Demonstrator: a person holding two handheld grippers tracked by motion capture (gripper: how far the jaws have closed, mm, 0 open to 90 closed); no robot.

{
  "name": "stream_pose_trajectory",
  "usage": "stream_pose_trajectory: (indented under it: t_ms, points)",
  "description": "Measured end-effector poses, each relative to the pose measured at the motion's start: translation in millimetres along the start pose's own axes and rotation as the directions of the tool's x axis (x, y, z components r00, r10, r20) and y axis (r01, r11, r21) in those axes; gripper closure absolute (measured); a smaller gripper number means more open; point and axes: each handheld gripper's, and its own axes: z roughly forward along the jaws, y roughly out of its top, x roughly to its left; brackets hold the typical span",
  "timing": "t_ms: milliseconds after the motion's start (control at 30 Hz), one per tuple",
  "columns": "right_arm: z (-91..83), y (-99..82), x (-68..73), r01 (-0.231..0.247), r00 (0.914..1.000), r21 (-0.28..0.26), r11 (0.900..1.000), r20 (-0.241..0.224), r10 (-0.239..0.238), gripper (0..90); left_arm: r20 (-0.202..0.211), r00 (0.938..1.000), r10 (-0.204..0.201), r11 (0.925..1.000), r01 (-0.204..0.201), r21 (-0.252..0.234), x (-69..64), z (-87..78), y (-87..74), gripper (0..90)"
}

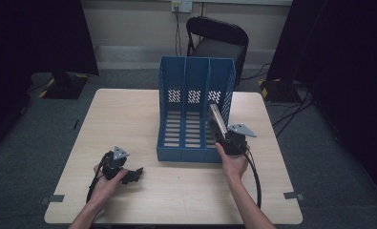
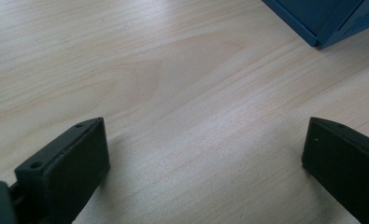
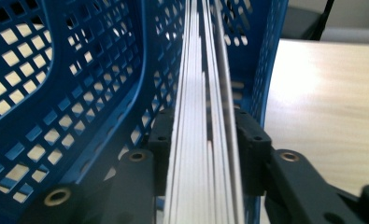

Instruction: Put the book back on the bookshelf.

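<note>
Between the right gripper's (image 3: 205, 140) barely parted fingers, paper stack (image 3: 203, 116) inside blue file rack (image 3: 79, 93).

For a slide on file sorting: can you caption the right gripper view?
Right gripper jaws flank a stack of papers standing in the blue file rack.

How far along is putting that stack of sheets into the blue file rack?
Done: the stack of sheets sits tilted in the blue file rack's right-hand slot. In hand: the right gripper is around it. Left: let go, withdraw. The left gripper rests open.
</note>
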Motion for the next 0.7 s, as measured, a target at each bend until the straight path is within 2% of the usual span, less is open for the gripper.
stream_pose_trajectory:
  t_ms: [133,267,367,600,700]
  points:
    - [-1.2,0.1,2.3,0.014,0.9999,-0.026,0.9996,-0.004,-0.014,64.8,0.000,1.0000,0.000,1.0000,0.000,0.000,0.0,0.0,0.0,0.2]
    - [-2.3,-5.5,2.2,0.009,0.9999,-0.066,0.9978,-0.011,-0.010,66.6,0.000,1.0000,0.000,1.0000,0.000,0.000,0.0,0.0,0.0,0.2]
    - [-1.4,-10.5,0.7,0.012,0.9998,-0.068,0.9976,-0.017,-0.013,66.9,0.001,1.0000,0.000,1.0000,0.000,0.000,-0.1,0.0,0.0,0.1]
    - [0.9,-8.9,1.4,0.017,0.9998,-0.072,0.9972,-0.009,-0.018,70.3,0.000,1.0000,-0.001,1.0000,0.001,-0.001,-0.1,0.0,0.0,0.1]
    - [1.5,-9.4,3.6,0.035,0.9993,-0.072,0.9968,0.017,-0.034,75.2,0.002,1.0000,0.002,1.0000,-0.002,0.001,0.1,0.0,0.1,0.1]
